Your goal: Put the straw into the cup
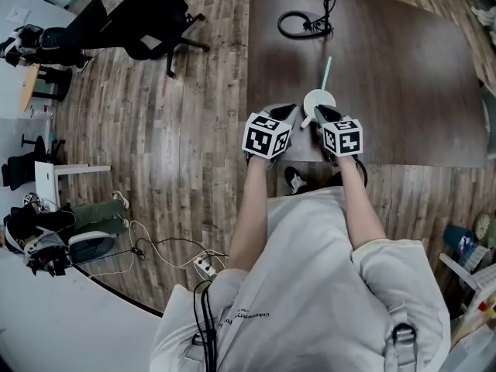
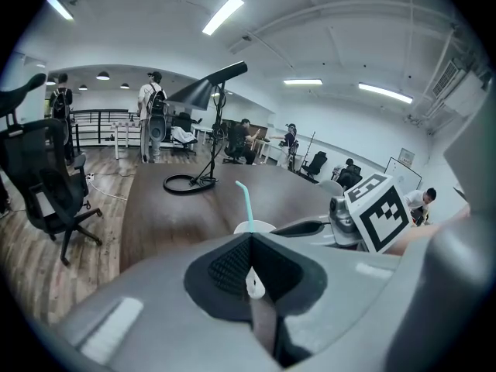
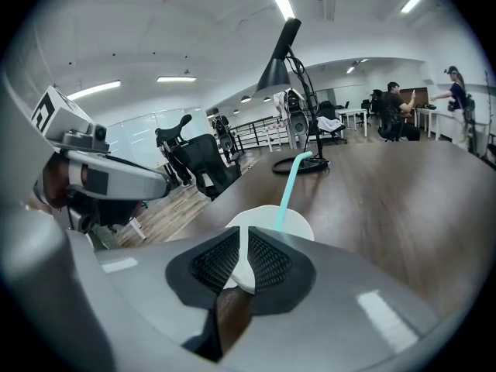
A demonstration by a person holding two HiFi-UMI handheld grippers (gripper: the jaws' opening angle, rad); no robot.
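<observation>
A white cup [image 1: 318, 99] stands near the front edge of the dark wooden table [image 1: 403, 91]. A teal bendy straw [image 1: 326, 72] stands in it, leaning away from me. My right gripper [image 1: 319, 111] is at the cup's near side. In the right gripper view its jaws [image 3: 242, 235] are shut on a thin white edge that runs into the cup [image 3: 287, 223], below the straw [image 3: 288, 184]. My left gripper [image 1: 288, 108] rests just left of the cup. It is shut [image 2: 249, 237], apart from the cup [image 2: 254, 226] and the straw [image 2: 246, 204].
A black desk lamp [image 2: 205, 91] with a coiled cable [image 1: 302, 25] stands at the table's far side. A black office chair [image 1: 155, 22] sits on the wood floor to the left, and a power strip [image 1: 205, 266] lies by my feet. People stand far off in the room.
</observation>
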